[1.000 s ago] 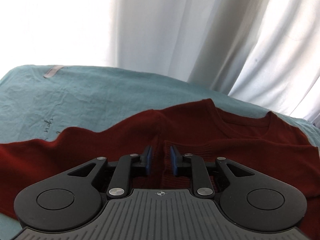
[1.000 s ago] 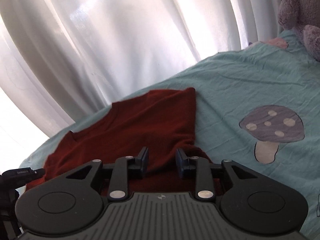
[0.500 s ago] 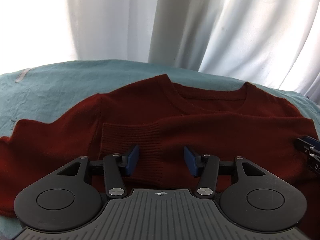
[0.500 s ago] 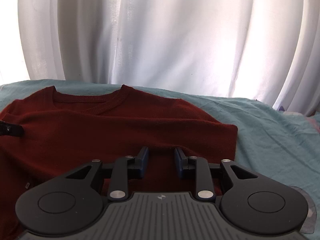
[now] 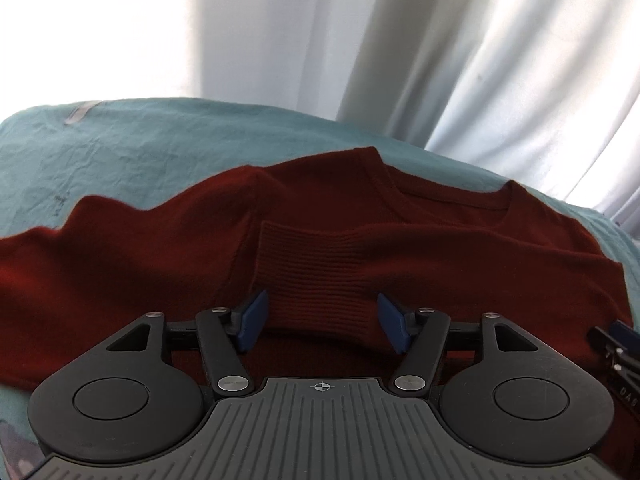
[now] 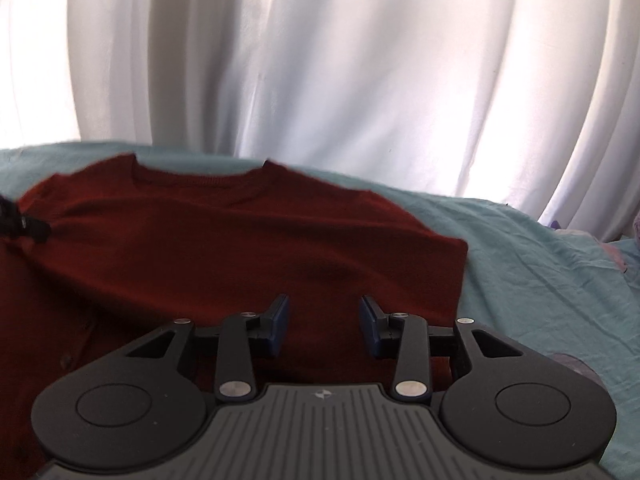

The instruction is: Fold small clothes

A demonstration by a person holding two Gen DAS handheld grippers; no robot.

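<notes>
One ribbed cuff (image 5: 316, 276), knitted maroon sweater (image 5: 460, 264)

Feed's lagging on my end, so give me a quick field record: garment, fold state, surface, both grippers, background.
garment: dark red knit sweater, lying neckline away from the cameras
fold state: one sleeve laid across the chest, its ribbed cuff lying loose
surface: teal bedsheet, wrinkled
left gripper: jaws have just been opening; cuff lies between the pads, not pinched
right gripper: jaws have just been opening; over the sweater body, nothing gripped
background: white curtain, backlit
</notes>
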